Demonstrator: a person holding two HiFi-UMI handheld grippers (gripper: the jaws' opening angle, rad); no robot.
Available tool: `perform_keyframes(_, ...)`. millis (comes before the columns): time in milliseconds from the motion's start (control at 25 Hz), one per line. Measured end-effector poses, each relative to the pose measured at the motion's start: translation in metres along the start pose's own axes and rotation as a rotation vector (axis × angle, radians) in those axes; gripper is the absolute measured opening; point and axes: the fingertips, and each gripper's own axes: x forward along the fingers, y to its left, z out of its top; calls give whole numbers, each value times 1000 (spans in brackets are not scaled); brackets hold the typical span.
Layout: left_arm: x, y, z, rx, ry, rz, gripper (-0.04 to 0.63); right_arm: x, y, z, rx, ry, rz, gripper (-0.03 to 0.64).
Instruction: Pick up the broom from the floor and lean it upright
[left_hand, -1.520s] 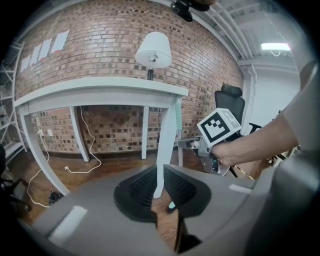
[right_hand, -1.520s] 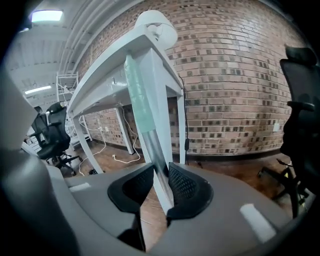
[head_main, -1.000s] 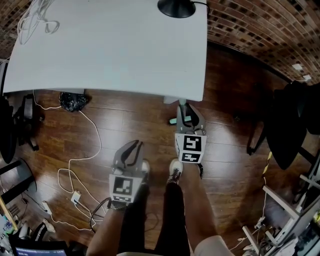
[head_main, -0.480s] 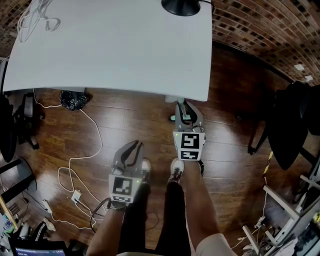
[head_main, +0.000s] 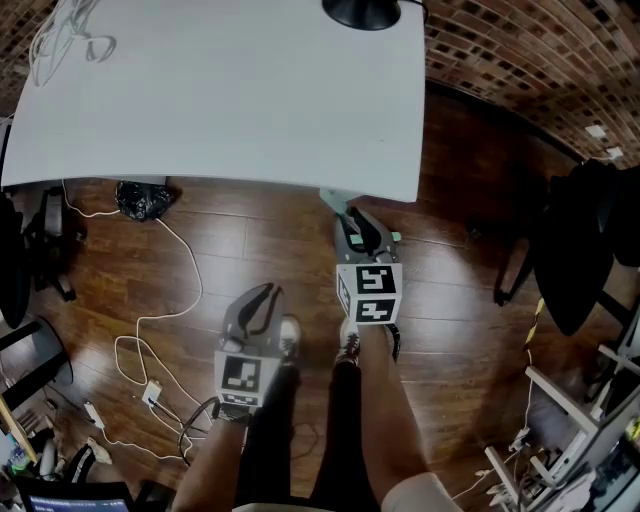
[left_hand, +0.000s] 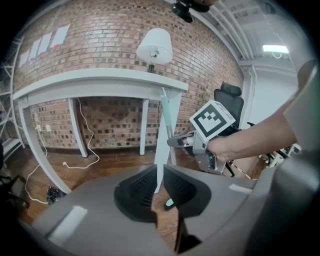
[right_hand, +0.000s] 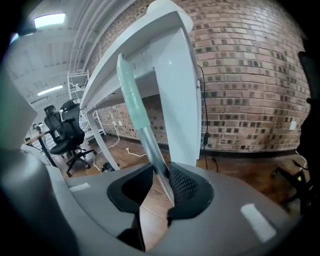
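The broom (right_hand: 134, 97) stands nearly upright beside the white table leg (right_hand: 180, 95). It has a pale green grip above a silvery shaft (right_hand: 155, 152). My right gripper (right_hand: 159, 181) has the shaft between its jaws. The jaws are opening: the shaft rests against the right-hand pad (right_hand: 184, 186), with a gap to the other pad. In the left gripper view the broom (left_hand: 165, 117) rises above the right gripper (left_hand: 173, 142). My left gripper (left_hand: 159, 181) hangs lower and nearer to me, narrowly open with nothing in it. The head view shows the left gripper (head_main: 262, 298) and the right gripper (head_main: 358, 228) above the wooden floor.
A white table (head_main: 200, 100) with a black lamp base (head_main: 360, 12) fills the far side. White cables (head_main: 160, 330) and a black bag (head_main: 142, 201) lie on the floor at left. Dark office chairs (head_main: 580, 250) stand at right. The person's shoes (head_main: 350, 345) are just behind the grippers.
The right gripper has shifted left toward the table leg, carrying the broom shaft, and has turned slightly. The left gripper has stayed in place.
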Motion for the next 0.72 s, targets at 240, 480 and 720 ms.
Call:
perform_keyframes(240,-4,7,-1,-1,-4,-4,35,-12,19,-18,165,34,-14,124)
perform_keyframes(480,-6,10,-3,-8,-7,-1,35,-12,-12,-22,263,36,-62,124)
perform_keyframes(720,-3,0,-4,-3,-7,-19,35,-15,-30,-18,189,1,-93,121)
